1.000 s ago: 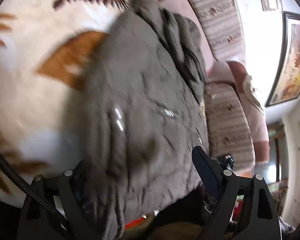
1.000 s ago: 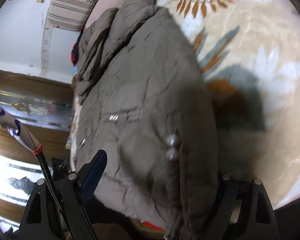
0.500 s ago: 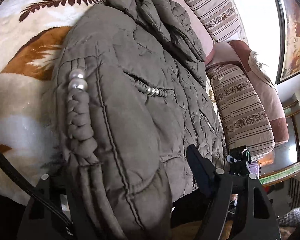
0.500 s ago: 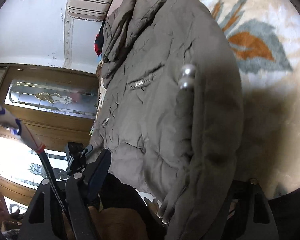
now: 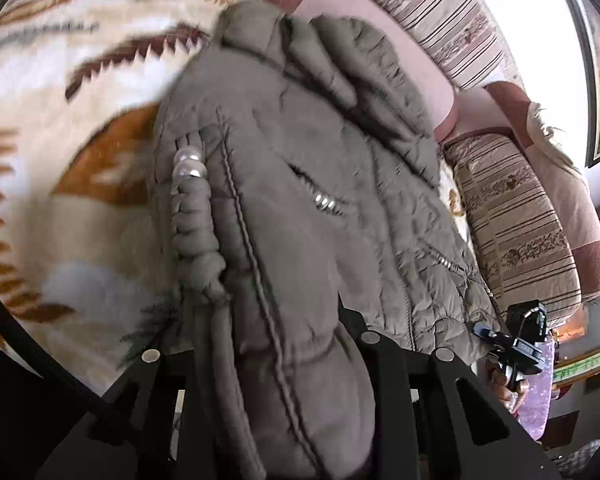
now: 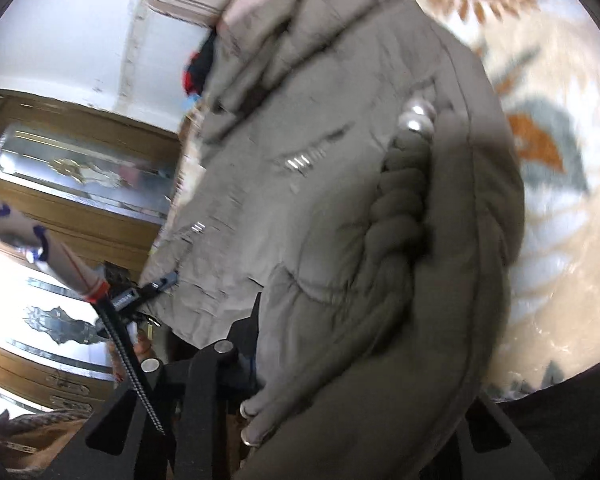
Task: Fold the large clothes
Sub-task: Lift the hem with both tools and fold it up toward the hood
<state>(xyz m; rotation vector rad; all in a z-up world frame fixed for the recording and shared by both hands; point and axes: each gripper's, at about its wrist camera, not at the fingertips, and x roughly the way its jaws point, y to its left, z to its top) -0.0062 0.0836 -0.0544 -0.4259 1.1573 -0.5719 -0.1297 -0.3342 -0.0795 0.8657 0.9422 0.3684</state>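
Grey padded jacket [image 5: 300, 208], long axis running from bottom centre to its collar at upper centre; left gripper [image 5: 276, 360] and right gripper [image 6: 340, 360], jaws just closed, each clamp its hem.

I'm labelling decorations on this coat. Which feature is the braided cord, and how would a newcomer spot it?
Start at the leaf-patterned blanket and find the grey-brown puffer jacket lying on it. Along the jacket's edge beside the bare blanket runs the braided cord. Unlike the small metal studs mid-panel, it is a thick fabric plait topped by two pearly beads.
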